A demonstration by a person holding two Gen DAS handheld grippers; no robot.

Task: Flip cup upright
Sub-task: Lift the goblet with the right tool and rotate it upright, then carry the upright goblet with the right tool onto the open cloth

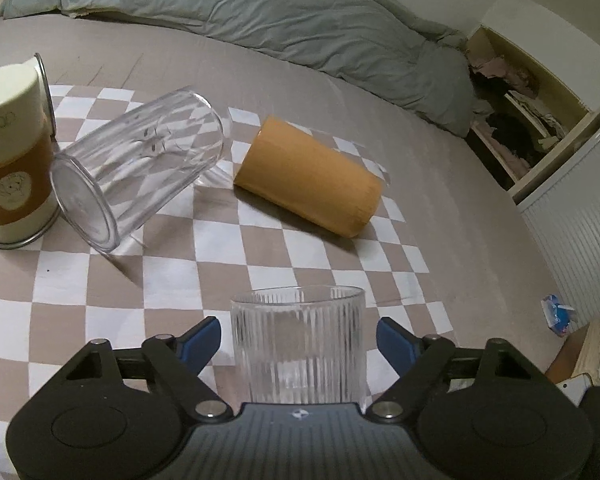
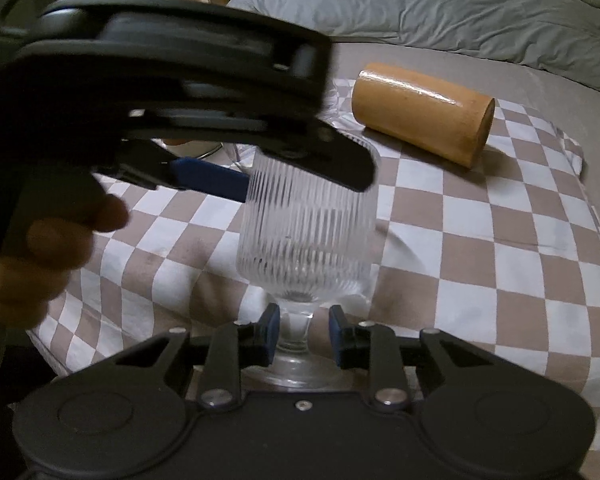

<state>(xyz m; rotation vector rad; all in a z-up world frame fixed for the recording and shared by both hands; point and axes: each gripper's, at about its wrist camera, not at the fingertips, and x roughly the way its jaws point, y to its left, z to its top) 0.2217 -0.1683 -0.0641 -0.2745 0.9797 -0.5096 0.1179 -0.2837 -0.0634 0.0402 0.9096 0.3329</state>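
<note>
A ribbed clear stemmed glass [image 1: 300, 348] stands upright on the checkered cloth [image 1: 260, 248]. My left gripper [image 1: 300, 340] is open, its blue pads on either side of the bowl with gaps showing. In the right wrist view the glass [image 2: 306, 240] shows bowl, stem and foot. My right gripper [image 2: 304, 336] is open around the stem, pads apart from it. The left gripper's fingers [image 2: 208, 178] reach the bowl's rim from the left. A clear tumbler [image 1: 140, 172] and an orange cup [image 1: 308, 176] lie on their sides further back.
A cream and brown lidded canister [image 1: 14, 156] stands at the left, touching the tumbler. A grey duvet [image 1: 260, 12] lies across the back of the bed. An open cupboard [image 1: 520, 120] and a white panel are at the right. The orange cup [image 2: 420, 112] lies behind the glass.
</note>
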